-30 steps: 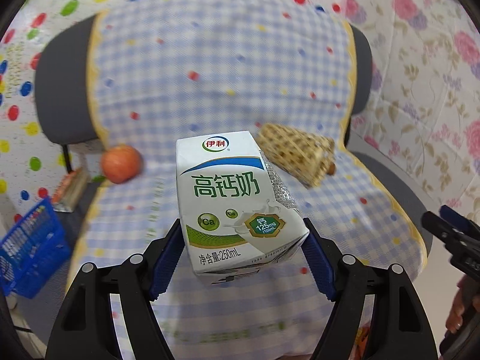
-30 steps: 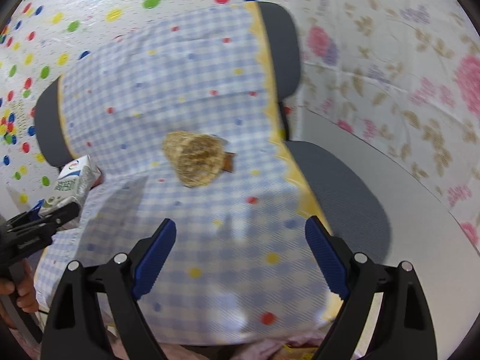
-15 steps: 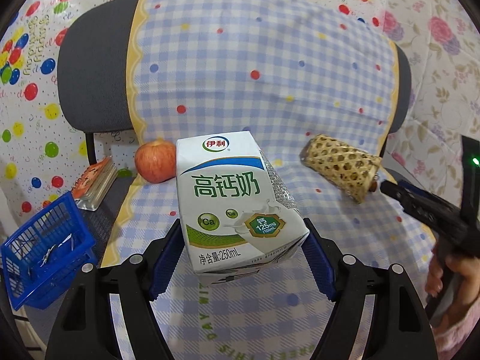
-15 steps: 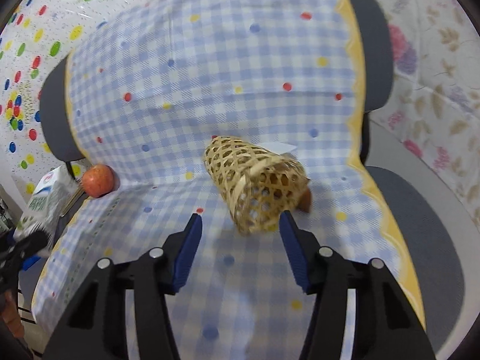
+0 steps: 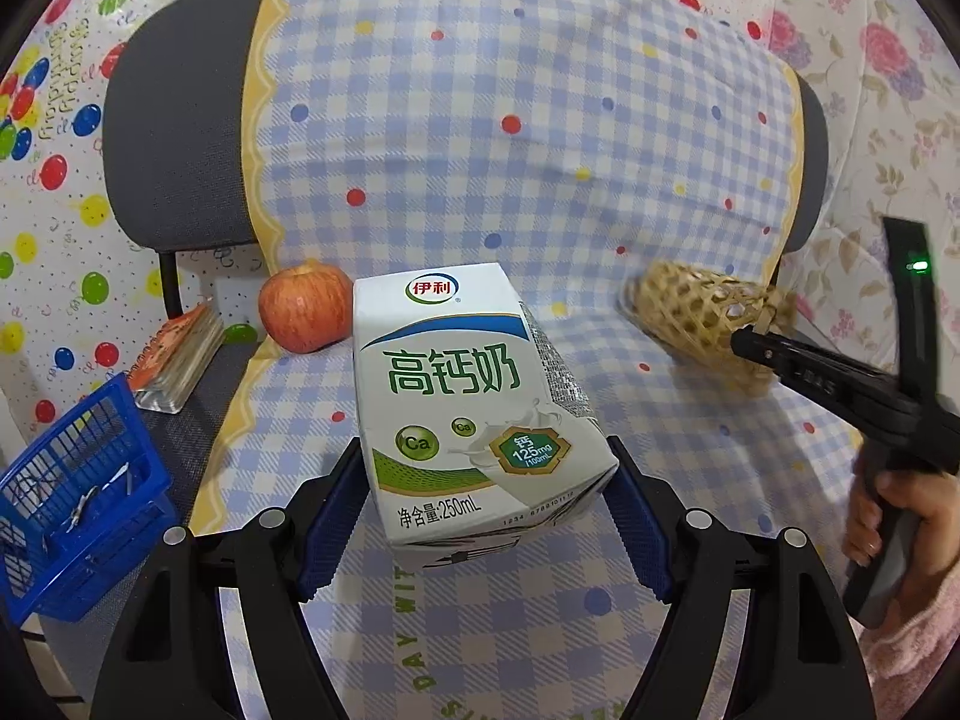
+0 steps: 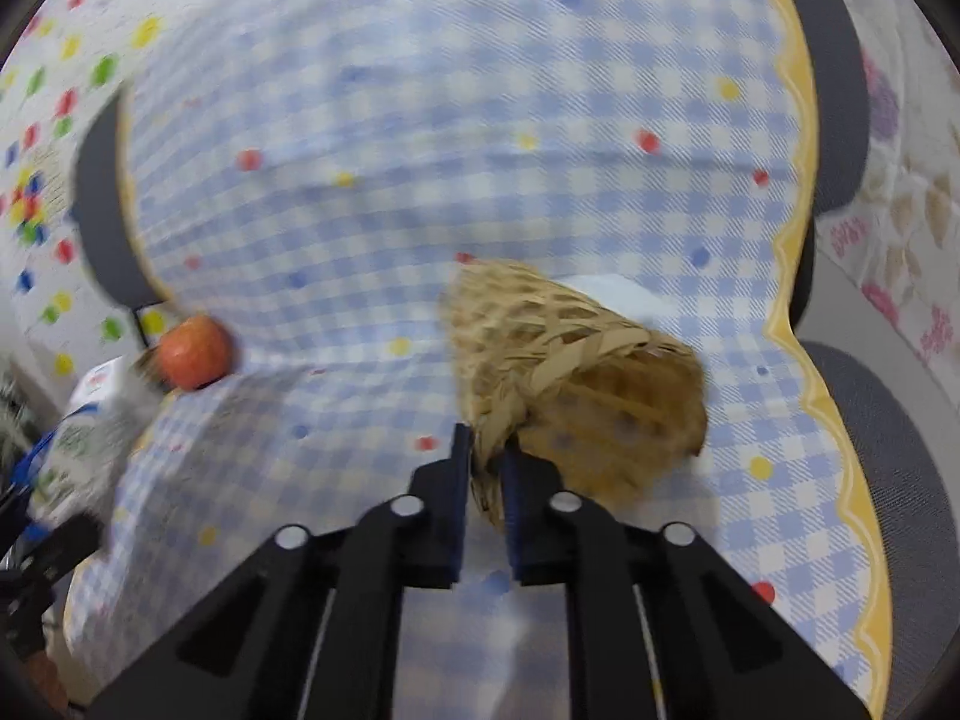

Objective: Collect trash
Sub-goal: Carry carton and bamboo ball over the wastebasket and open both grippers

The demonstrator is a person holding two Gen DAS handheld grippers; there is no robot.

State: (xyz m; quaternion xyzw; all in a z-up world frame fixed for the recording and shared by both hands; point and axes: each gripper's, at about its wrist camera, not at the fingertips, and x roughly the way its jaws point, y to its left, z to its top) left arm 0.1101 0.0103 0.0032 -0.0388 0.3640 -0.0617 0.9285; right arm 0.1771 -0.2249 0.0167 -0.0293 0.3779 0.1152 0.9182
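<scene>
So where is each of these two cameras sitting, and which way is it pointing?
Left wrist view: rides on the left tongs, looking forward at the milk carton they hold and the cloth-covered chair; the person's right hand shows.
Right wrist view: rides on the right tongs, looking forward at the woven basket whose rim they pinch; no hand clearly visible.
Both views share the apple, basket, carton and chair.

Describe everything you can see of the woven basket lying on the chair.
The woven basket is a small, tan, open-lattice cup that looks like bamboo strips, with a braided rim. It lies tipped on its side on the checked cloth, mouth toward the right gripper, whose blue-padded fingers pinch its rim. A white scrap shows behind it.
</scene>
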